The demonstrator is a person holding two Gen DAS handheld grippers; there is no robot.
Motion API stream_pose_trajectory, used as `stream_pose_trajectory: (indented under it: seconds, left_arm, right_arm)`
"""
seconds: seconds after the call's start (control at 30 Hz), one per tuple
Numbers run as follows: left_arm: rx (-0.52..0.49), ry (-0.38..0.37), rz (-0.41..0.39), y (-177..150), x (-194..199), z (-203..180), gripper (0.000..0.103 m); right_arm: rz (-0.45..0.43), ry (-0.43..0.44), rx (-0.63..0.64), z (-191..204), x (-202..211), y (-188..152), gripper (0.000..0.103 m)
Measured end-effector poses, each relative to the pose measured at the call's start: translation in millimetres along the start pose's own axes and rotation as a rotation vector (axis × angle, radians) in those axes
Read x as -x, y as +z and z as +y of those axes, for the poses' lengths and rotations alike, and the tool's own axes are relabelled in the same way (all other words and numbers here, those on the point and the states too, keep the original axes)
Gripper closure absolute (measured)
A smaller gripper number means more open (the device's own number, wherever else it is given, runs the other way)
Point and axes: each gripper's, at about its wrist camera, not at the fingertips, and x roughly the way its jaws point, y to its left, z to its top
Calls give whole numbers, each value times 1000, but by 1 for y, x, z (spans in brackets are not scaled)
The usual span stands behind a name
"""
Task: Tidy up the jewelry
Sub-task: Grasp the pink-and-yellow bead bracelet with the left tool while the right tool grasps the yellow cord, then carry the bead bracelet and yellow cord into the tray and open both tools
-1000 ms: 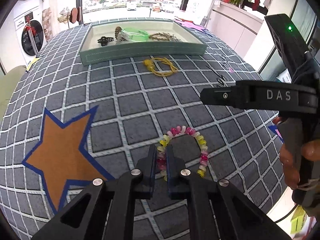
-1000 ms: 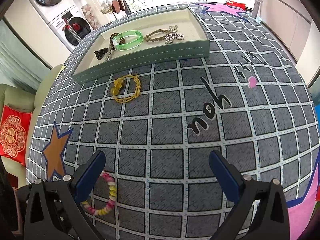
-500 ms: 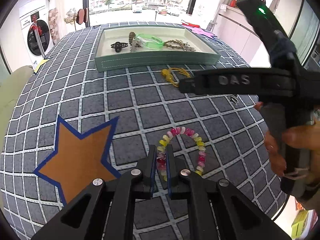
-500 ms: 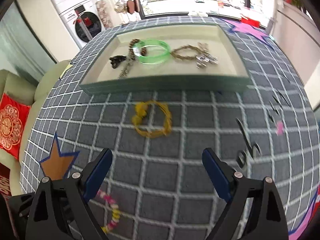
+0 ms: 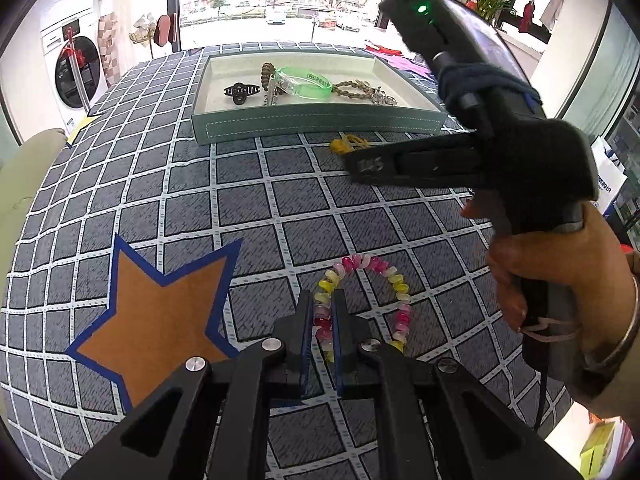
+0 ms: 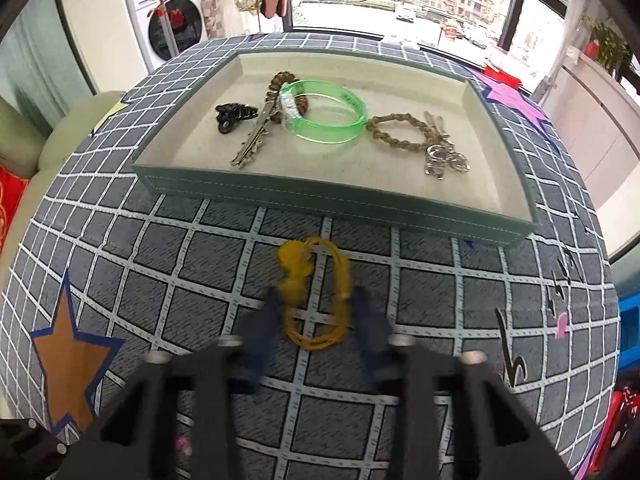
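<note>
The likeliest slip was at the right gripper: its fingers straddled the yellow cord bracelet, which looked thin and limp, so a closing pinch could catch only one strand, or ride over the flat loop and shove it along the checked cloth instead of lifting it. The bracelet lay just short of the tray's near wall, and a loop hanging low might snag that wall on the way in. The left gripper carried its own risk, since it gripped the pink and yellow beaded bracelet at a single stretch of beads; the rest lay slack on the cloth and could swing or slide out when raised. As for the tools, the right gripper's jaws stood part open, one on each side of the yellow loop; motion blur hid whether they touched it. The left gripper's jaws were nearly closed, pinching the beads between them. The tray already held a green bangle, a black claw clip and a braided bracelet
</note>
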Motion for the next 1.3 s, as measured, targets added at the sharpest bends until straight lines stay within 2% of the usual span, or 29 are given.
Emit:
stream_pose_trajectory:
  seconds: [0.03,0.07,0.3,0.7,1.13,1.3]
  left_arm:
    - [1,0,3,0,-1,0,81]
    - [2,1,4,-1,-1,0,81]
    - [10,-2,-5,3,2,2,81]
    - [4,7,-21,11,9,-3,81]
    - [0,31,-35,18,15,-3,81]
    - [23,25,-54,30,23,4,81]
  right_arm:
    - [0,1,-6,-1,0,0,95]
    - [-1,11,-16,-4,1,-1,96]
    - [-35,107,-109,-31,19,-11,96]
    - [-40,186,-197,-60,44,-38,96]
    - [-59,216,-261,-86,60,-61,96]
    - [-68,221,-276,-95,65,-65,96]
